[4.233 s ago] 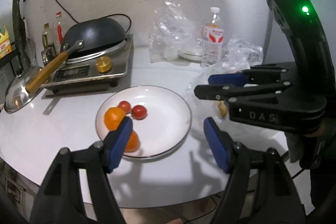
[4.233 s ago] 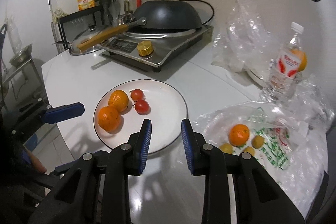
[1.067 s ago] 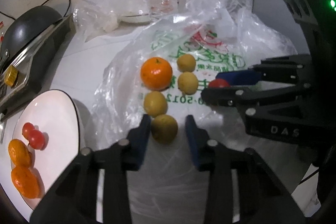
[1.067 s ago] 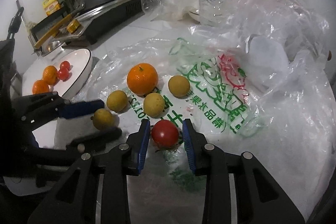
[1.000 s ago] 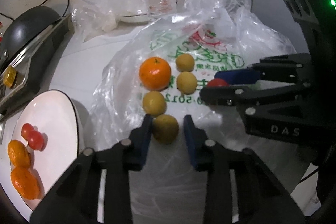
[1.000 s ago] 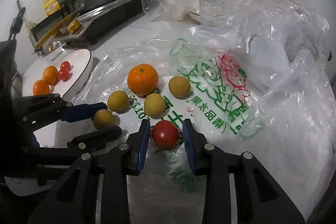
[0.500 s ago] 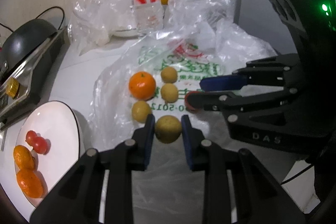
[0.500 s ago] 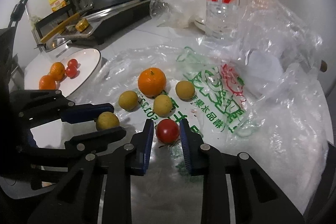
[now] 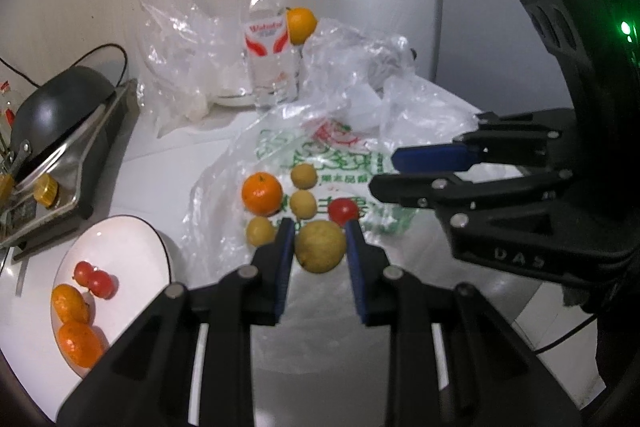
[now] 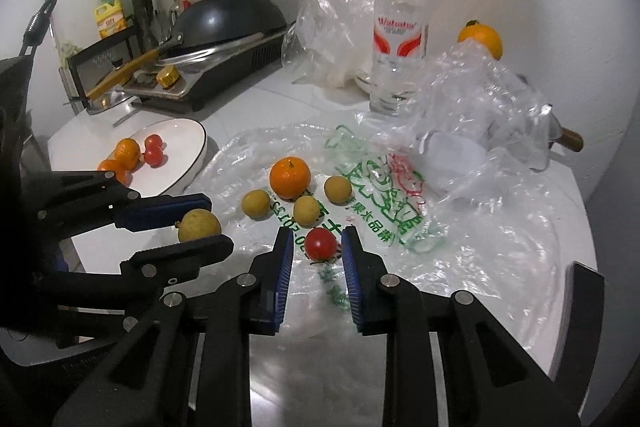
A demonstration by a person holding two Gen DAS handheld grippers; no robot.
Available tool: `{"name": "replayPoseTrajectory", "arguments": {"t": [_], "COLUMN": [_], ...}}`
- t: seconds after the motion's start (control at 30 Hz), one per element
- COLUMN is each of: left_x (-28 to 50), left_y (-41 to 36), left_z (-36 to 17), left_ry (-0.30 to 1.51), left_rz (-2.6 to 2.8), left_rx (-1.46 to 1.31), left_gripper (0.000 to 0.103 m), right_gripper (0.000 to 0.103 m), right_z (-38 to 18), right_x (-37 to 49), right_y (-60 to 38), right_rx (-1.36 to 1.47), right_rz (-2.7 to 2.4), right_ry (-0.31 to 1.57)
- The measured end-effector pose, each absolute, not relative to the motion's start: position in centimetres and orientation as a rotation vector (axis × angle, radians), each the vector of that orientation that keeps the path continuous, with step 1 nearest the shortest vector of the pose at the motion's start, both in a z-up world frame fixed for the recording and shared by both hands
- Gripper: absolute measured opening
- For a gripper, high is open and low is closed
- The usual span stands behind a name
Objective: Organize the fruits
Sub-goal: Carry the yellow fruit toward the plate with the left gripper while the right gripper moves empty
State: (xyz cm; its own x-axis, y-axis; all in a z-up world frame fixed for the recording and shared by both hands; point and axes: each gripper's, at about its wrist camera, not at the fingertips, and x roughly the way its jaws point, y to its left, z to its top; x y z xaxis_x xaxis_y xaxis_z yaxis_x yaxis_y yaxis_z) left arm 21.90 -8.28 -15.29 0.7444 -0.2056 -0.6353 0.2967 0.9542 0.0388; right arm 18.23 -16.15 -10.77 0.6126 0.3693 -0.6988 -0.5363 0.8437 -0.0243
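White table (image 10: 256,99); plate (image 10: 188,163), plastic bag (image 10: 480,227) (crumpled), bottle (image 10: 398,39), cooktop (image 10: 224,71)

Left tool (image 9: 320,247) clamped — right tool (image 10: 316,247) too.

Right tool (image 10: 316,247) clamping red tomato (image 10: 320,243), left tool (image 10: 198,223) gripping yellow fruit (image 10: 199,225)

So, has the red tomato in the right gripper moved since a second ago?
Yes. The red tomato, clamped in the right gripper, has come up off the printed plastic bag and now sits nearer the camera than the small yellow fruit still lying there.
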Motion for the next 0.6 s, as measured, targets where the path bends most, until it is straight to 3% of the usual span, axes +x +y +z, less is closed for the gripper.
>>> {"name": "replayPoseTrajectory", "arguments": {"t": [0.6], "left_x": [17.5], "left_y": [-7.0], "left_z": [-10.9], "left_ry": [0.578], "left_rz": [-0.272], "left_rx": [0.142], "left_gripper": [0.026], "right_gripper": [0.027], "right_z": [-6.4], "right_x": [14.2], "right_y": [-14.6], "right_rx": [-0.267], "right_rz": [0.517], "right_ry": [0.657]}}
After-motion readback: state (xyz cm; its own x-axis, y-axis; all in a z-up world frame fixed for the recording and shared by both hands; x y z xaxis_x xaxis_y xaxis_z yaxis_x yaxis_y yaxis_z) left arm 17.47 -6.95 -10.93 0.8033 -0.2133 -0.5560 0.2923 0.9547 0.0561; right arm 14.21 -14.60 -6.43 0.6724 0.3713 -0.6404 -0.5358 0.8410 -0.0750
